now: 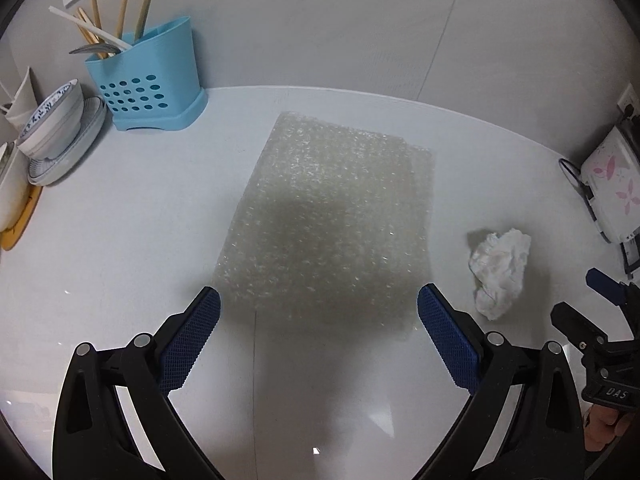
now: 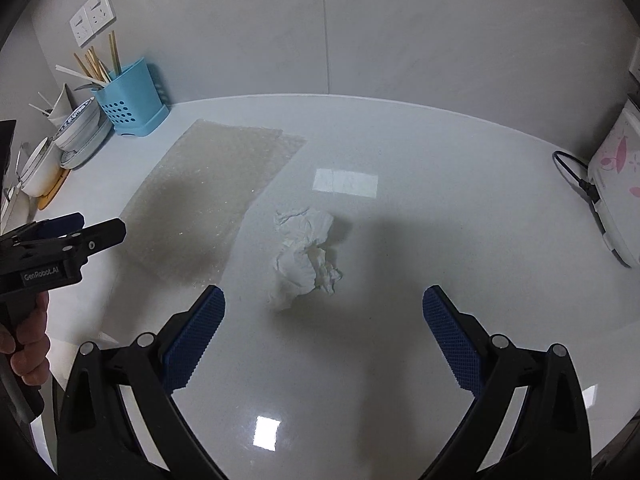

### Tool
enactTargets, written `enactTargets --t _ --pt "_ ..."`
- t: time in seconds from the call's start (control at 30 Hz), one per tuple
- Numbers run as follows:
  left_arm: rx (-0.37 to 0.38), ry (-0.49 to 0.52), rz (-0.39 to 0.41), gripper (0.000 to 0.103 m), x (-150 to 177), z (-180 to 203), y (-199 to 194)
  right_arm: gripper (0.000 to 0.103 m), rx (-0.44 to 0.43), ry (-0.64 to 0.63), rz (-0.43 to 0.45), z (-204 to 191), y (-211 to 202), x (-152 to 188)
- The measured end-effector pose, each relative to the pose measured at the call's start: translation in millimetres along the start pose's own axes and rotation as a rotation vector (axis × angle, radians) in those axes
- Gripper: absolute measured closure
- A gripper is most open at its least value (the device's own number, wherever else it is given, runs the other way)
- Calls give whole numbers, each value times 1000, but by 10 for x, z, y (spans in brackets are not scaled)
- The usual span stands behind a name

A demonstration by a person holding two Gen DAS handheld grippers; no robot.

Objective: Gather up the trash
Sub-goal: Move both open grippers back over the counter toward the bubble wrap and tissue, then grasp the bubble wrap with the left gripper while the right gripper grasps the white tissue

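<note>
Both grippers hover over the white counter with fingers spread wide and empty: the left gripper over the near edge of the bubble wrap, the right gripper just short of the crumpled tissue. Bare counter surrounds the tissue. Far left stand a blue caddy and stacked bowls; an appliance sits right.

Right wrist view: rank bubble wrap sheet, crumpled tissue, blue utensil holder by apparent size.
1. bubble wrap sheet, clearly largest.
2. crumpled tissue.
3. blue utensil holder.
Tissue versus holder is unsure: the tissue is nearer the camera, and the two look similar.
</note>
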State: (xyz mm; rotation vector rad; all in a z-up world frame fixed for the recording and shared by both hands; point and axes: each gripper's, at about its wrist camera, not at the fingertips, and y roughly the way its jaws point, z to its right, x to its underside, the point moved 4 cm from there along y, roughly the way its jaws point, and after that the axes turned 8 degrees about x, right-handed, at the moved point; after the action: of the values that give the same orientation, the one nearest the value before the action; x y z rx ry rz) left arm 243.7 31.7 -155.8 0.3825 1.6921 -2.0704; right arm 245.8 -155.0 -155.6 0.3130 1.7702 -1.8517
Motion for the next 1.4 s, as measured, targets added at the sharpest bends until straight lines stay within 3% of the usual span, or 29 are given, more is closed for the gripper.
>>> enactTargets --t 0.33,0.57,0.7,0.87,0.97,1.07,1.1,1.13,1.2,1.4 --pt "-48 -45 -67 6 -253 -218 564 9 -11 28 -67 58 474 -147" --pt "-83 -53 -127 10 -289 -217 825 26 -38 11 -114 -53 694 -145" --pt "-107 -47 -147 12 -266 -195 874 43 -60 -19 -134 -119 773 -104" --pt "-106 -50 -165 27 -246 -130 854 59 -76 -23 -157 -133 819 -58" --pt "-106 -62 -175 37 -239 -86 828 75 -71 -38 -155 -147 812 -57" --pt "-119 -46 -177 58 -231 -41 809 93 -69 -50 -159 -141 820 -51" --pt "-123 -37 -177 72 -284 0 807 96 -74 -48 -163 -135 822 -47" --pt "-127 -31 -177 81 -287 14 802 97 -76 -45 -165 -129 823 -47" --pt "-124 -35 -182 89 -285 22 787 98 -74 -46 -161 -120 809 -37" --pt "-92 -81 -164 92 -220 47 602 98 -57 -46 -124 -65 657 -50"
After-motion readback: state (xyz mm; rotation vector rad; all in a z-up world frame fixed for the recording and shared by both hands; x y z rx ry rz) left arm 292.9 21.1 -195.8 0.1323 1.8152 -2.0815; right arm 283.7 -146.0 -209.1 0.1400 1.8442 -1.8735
